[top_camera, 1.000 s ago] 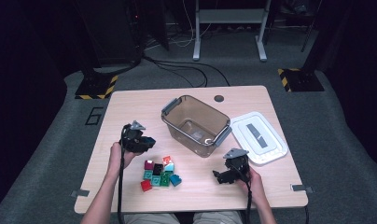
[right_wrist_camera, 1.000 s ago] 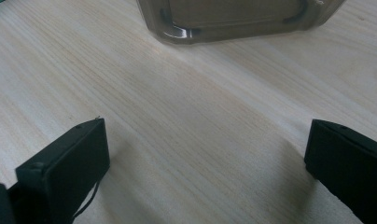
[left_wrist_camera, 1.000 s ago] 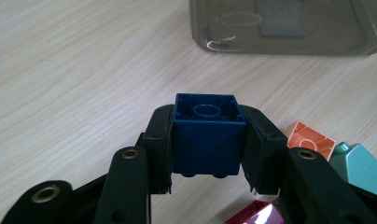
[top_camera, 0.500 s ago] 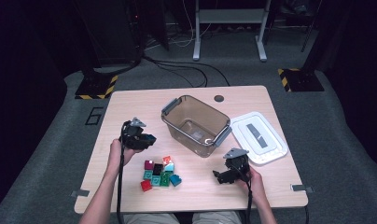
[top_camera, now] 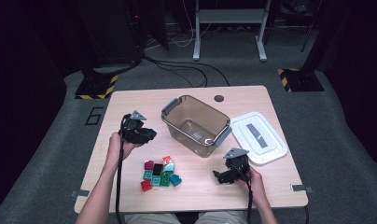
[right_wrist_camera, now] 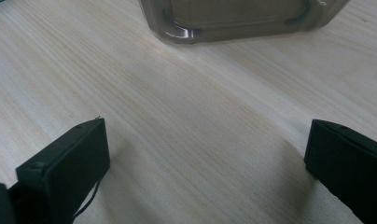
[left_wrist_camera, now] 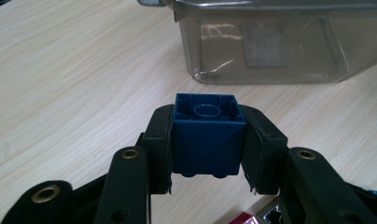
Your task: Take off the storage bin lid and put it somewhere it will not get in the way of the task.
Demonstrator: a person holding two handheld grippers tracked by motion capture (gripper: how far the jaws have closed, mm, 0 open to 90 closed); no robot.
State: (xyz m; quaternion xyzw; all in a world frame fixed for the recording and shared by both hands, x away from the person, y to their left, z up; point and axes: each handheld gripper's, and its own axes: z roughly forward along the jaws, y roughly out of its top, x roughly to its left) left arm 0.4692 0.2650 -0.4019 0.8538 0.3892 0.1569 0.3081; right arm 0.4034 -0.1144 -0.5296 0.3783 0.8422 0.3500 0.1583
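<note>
My left gripper [left_wrist_camera: 207, 149] is shut on a blue brick [left_wrist_camera: 206, 140], hollow underside facing the camera, held above the wooden table [top_camera: 130, 107]. In the high view the left gripper [top_camera: 149, 135] hovers left of the clear plastic bin [top_camera: 196, 123], above and to the left of a cluster of several coloured bricks [top_camera: 159, 173]. The bin [left_wrist_camera: 270, 42] stands just ahead of the held brick. My right gripper [top_camera: 220, 177] rests low near the table's front right, open, with bare wood between its fingertips [right_wrist_camera: 70, 158]. The bin's near wall [right_wrist_camera: 233, 18] lies ahead of it.
A white lid [top_camera: 259, 137] lies right of the bin. A round dark grommet [top_camera: 219, 98] sits near the table's far edge. Beyond the table are cables, black stands with striped bases [top_camera: 95, 86] and a metal frame on grey carpet.
My left gripper has risen a little with the blue brick in it. The right gripper has stayed where it was.
</note>
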